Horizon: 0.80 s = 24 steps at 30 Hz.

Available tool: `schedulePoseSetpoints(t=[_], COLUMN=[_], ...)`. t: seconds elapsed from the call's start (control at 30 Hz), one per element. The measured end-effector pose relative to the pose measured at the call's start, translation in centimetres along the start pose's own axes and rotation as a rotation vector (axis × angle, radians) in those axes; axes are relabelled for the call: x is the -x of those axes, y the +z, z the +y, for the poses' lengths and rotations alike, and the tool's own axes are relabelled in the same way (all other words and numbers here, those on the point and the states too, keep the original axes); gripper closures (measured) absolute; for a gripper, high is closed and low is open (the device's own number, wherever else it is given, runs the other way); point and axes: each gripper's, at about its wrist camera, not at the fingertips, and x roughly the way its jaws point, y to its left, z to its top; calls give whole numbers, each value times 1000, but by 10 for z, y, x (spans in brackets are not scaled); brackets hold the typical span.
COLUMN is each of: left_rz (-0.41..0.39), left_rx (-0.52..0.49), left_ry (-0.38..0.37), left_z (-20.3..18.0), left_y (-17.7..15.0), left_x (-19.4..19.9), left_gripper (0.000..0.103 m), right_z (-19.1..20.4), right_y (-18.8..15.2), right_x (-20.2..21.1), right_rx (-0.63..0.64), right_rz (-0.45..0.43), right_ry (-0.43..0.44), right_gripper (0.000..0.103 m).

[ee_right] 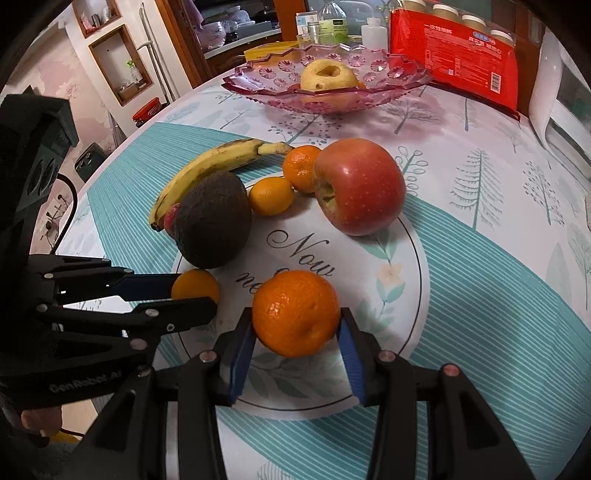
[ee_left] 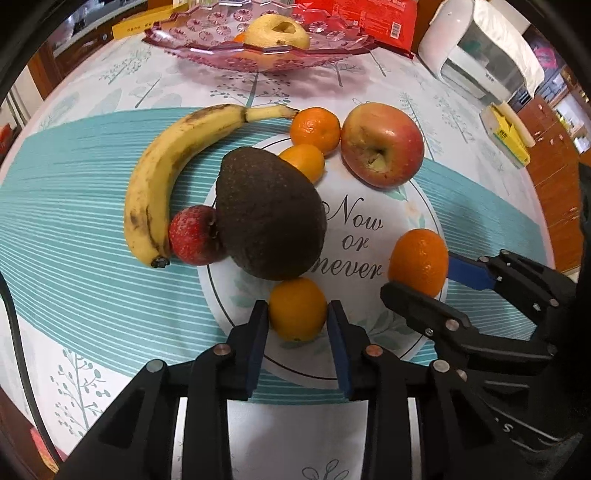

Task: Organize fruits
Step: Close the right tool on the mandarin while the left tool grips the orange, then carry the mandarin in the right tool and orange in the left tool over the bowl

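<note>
Fruit lies on a patterned tablecloth: a banana (ee_left: 162, 177), a dark avocado (ee_left: 269, 218), a strawberry (ee_left: 192, 236), a red apple (ee_left: 382, 144) and several small oranges. My left gripper (ee_left: 297, 325) is shut on a small orange (ee_left: 297, 308), which rests on the cloth; it also shows in the right wrist view (ee_right: 195, 291). My right gripper (ee_right: 295, 328) is shut on a larger mandarin (ee_right: 295, 312), seen in the left wrist view (ee_left: 419, 262) too. A pink glass fruit bowl (ee_left: 207, 37) at the back holds a yellow apple (ee_left: 277, 31).
A red snack bag (ee_right: 454, 55) and a white appliance (ee_left: 480, 51) stand at the back right. A yellow box (ee_left: 508, 134) lies at the right table edge. Bottles (ee_right: 332, 22) stand behind the bowl.
</note>
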Motion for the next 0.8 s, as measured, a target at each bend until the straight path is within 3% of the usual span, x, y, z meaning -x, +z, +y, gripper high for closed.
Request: schedulePoseSetpoints(t=[0.23, 0.47, 0.8], left_rz=[-37, -118, -237], left_rx=[-20, -42, -47], left_ry=[-5, 15, 64], left_z=[4, 8, 24], left_y=[-9, -11, 20], left_x=[14, 59, 139], left_gripper=[74, 74, 74], right_z=[4, 12, 19], right_y=[-4, 1, 51], right_x=[10, 31, 90], right_rx=[0, 5, 11], right_rz=[-15, -55, -154], right_ry=[-3, 7, -1], right_gripper=[59, 59, 59])
